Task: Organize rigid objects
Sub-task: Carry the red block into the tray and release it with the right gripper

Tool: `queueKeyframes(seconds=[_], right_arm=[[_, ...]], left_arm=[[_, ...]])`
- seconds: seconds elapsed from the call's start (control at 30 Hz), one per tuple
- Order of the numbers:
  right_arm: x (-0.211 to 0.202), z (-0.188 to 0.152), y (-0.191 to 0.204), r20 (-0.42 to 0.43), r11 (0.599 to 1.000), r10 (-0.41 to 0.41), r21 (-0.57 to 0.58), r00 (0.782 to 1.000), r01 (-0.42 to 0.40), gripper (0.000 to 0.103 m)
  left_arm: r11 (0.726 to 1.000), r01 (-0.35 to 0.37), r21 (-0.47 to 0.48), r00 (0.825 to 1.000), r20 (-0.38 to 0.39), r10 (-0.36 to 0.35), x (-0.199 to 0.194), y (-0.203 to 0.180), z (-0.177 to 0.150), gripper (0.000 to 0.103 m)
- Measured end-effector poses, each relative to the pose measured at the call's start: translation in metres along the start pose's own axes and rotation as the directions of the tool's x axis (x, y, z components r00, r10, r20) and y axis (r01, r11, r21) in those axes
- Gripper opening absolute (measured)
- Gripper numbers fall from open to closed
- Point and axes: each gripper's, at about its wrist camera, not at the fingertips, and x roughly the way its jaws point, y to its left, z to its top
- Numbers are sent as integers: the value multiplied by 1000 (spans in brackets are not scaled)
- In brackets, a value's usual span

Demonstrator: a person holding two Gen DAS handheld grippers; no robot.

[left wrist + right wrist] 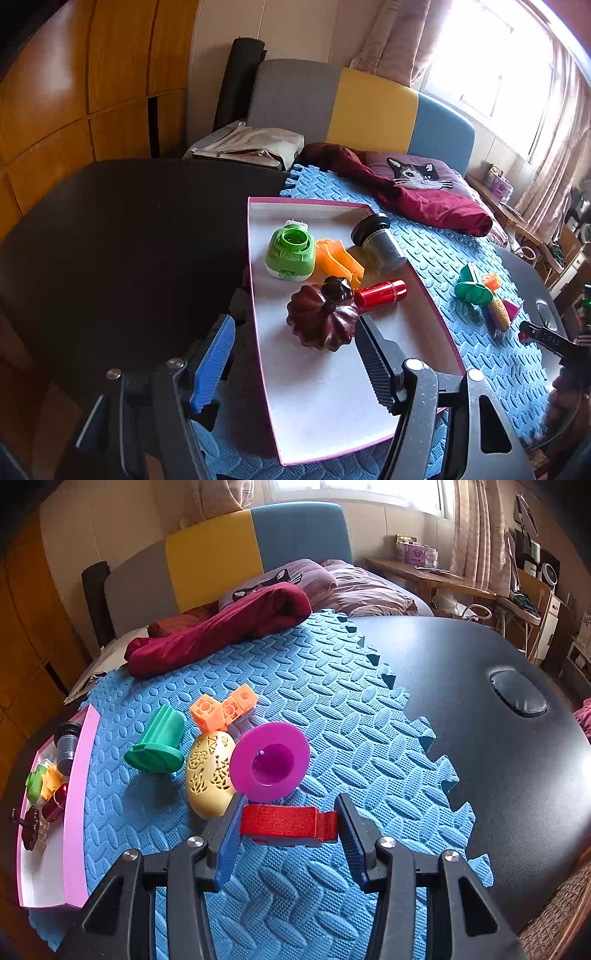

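Five items lie in the pink tray (258, 295); we judge four left on the blue mat (332, 709). Our right gripper (290, 823) clamps the red piece (284, 821); our left gripper (295, 354) hangs wide, empty.

The right gripper (290, 825) points down at a blue foam mat (332, 709), its two fingers clamped on the ends of a glittery red block (284, 821) with a dark underside. Just beyond the block lies a purple funnel (271, 762), tipped on its side with its mouth toward the camera, touching a cream-yellow egg with cut-out patterns (208, 775). Left of the egg a green flanged piece (157, 744) lies on its side, and behind the egg sit orange cubes (221, 709) joined together. At the left edge a pink tray (79, 794) holds a dark jar, green, orange and red items and a brown piece. A dark red cloth (221, 627) lies at the mat's far edge.
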Motion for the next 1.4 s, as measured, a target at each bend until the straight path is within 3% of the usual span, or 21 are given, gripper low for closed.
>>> queueKeyframes(seconds=[0.4, 0.63, 1.03, 1.4], right_arm=[[-26, 8, 18, 34, 993, 114, 0, 993, -114, 49], [-37, 6, 51, 28, 976, 206, -78, 978, -203, 49], [-36, -17, 135, -55, 903, 352, -241, 934, -355, 49], [-35, -34, 189, -120, 829, 403, -373, 907, -418, 49]], left_arm=[[999, -3, -41, 1000, 4, 3, -2, 16, -2, 69], [999, -10, -52, 1000, 3, 10, -3, 21, -4, 69], [997, -51, -54, 999, 10, 51, -12, 29, -7, 69], [997, -62, -50, 998, -6, 62, -12, 31, -11, 69]])
